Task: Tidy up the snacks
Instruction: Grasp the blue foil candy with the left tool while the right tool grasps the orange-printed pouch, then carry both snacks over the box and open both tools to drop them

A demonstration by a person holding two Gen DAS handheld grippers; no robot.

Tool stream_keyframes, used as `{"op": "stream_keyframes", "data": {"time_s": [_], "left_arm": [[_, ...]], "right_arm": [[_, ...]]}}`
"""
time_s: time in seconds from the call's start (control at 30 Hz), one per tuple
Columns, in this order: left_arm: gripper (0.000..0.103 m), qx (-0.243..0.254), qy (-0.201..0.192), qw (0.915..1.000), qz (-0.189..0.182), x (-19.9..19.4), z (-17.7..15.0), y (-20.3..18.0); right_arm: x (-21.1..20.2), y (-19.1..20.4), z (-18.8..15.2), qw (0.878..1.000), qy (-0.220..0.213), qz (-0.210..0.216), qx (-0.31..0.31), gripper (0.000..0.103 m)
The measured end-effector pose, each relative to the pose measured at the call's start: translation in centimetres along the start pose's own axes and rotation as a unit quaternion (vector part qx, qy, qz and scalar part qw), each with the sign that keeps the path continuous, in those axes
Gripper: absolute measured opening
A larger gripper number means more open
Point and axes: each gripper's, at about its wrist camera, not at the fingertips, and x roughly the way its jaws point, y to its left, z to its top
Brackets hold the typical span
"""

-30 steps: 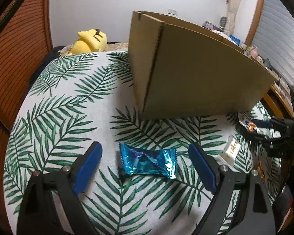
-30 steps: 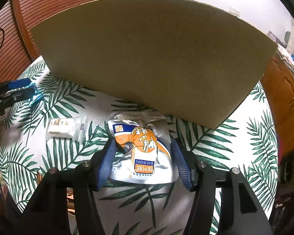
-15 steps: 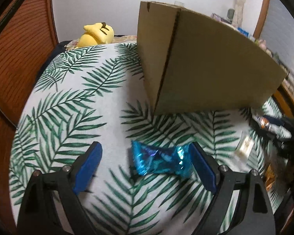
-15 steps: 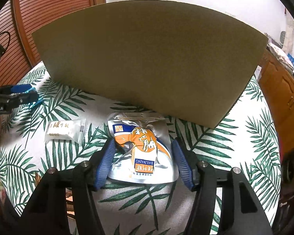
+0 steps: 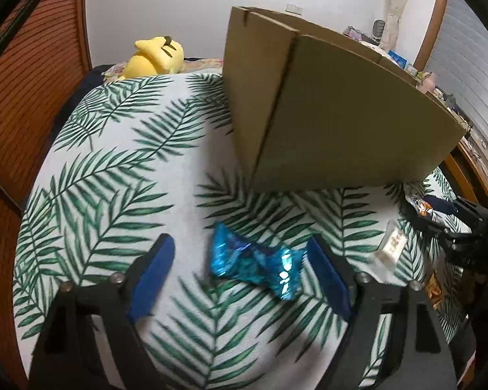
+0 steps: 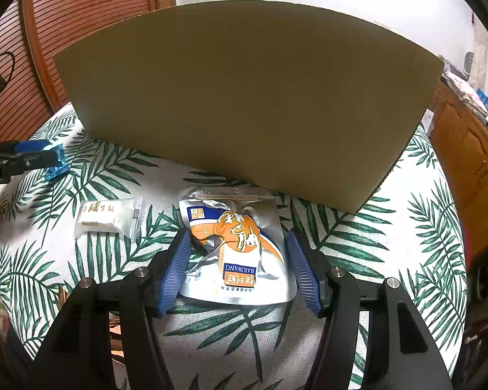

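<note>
The blue candy (image 5: pixel 255 265) lies on the leaf-print tablecloth (image 5: pixel 114 169) between the spread fingers of the left gripper (image 5: pixel 240 276), its right twisted end touching or nearly touching the right pad, the left pad well clear. It looks light, crinkly and slick, so the firm middle lump is likely the best place to pinch rather than the flimsy twisted ends. Its long axis runs left to right, dipping a little nearer at the right end, roughly across the gap between the pads.

The silver pouch (image 6: pixel 237 247) lies flat between the spread fingers of the right gripper (image 6: pixel 239 271), neither pad clearly pressing it. It seems soft, thin and slippery; a grip across its puffed centre would probably hold better than the sealed edges. Its long axis runs near to far, its print upside down.

A small white packet (image 6: pixel 109 217) lies to its left. The cardboard box (image 6: pixel 244 97) stands just beyond both, a yellow plush toy (image 5: pixel 156 57) farther off.
</note>
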Motion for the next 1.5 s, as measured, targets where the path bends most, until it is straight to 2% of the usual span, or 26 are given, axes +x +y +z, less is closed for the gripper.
{"op": "stream_keyframes", "data": {"time_s": [0.03,0.1,0.2,0.53,0.6,0.63,0.67,0.8,1.17,1.5], "left_arm": [[0.071,-0.001,0.001,1.0,0.003,0.1,0.1,-0.3],[0.053,-0.002,0.008,0.9999,0.013,0.7,0.3,-0.8],[0.051,-0.006,0.005,0.9996,0.027,0.9,0.4,-0.9],[0.05,-0.004,-0.005,0.9997,0.025,0.6,-0.3,-0.5],[0.036,-0.005,-0.008,0.9995,0.031,0.7,-0.4,-0.3],[0.034,-0.01,-0.009,0.9996,0.025,0.5,-0.5,-0.1],[0.025,-0.016,-0.01,0.9997,0.016,0.4,-0.6,0.1],[0.017,-0.029,-0.014,0.9995,-0.004,-0.4,-0.9,0.5],[0.016,-0.028,-0.031,0.9983,-0.041,-2.5,-2.1,-0.2],[0.016,-0.012,-0.06,0.9963,-0.06,-5.0,-0.8,-1.7]], "right_arm": [[0.0,0.0,0.0,1.0,0.0,0.0,0.0,0.062],[0.0,0.0,0.0,1.0,0.0,0.0,0.0,0.062],[0.0,0.0,0.0,1.0,0.0,0.0,0.0,0.062],[0.0,0.0,0.0,1.0,0.0,0.0,0.0,0.062],[0.1,0.0,0.0,1.0,0.0,0.0,0.0,0.062],[0.1,-0.1,-0.1,1.0,0.0,-0.001,0.0,0.062],[0.1,-0.1,-0.1,1.0,0.0,-0.001,0.0,0.062],[0.1,-0.2,-0.1,1.0,0.001,-0.003,-0.001,0.062],[-0.1,0.9,0.1,1.0,0.003,-0.01,-0.006,0.057],[-3.4,1.6,1.4,0.999,-0.034,-0.004,-0.006,0.058]]}}
